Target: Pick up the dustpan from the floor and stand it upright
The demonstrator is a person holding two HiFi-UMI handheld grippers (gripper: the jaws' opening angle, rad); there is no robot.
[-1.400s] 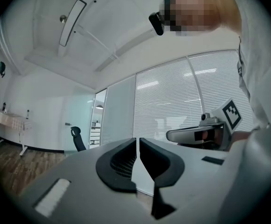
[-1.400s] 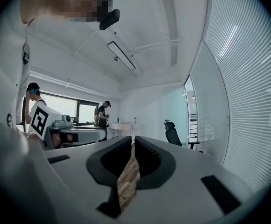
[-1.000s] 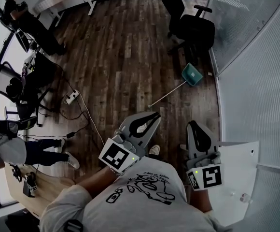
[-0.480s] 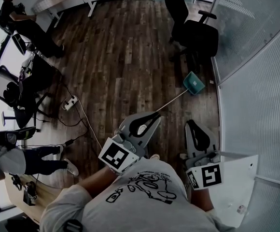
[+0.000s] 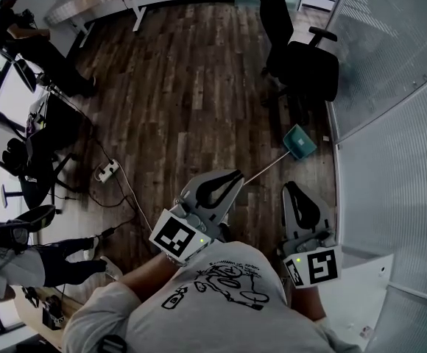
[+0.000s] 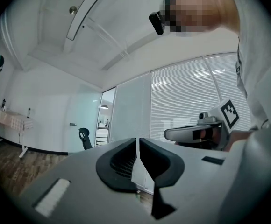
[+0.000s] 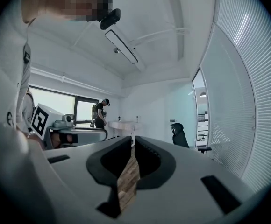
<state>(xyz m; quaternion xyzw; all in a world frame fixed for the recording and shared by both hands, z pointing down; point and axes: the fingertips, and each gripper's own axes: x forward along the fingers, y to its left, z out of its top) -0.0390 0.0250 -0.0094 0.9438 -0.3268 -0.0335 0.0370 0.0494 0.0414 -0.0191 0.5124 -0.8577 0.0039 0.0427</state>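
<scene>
Floor [image 5: 184, 87]: dk wood planks. Dustpan [image 5: 300, 141]: teal plastic, smooth. Left gripper [image 6: 139, 148]: matt grey plastic.

The dustpan [image 5: 300, 141] shows too small for detail, and the picture's left edge cuts off a bystander [image 5: 51, 265].

Your left gripper [image 5: 227, 180]: up in front of your chest, jaws together, nothing in them | your right gripper [image 5: 296, 194]: just beside it, jaws together, nothing in them
</scene>
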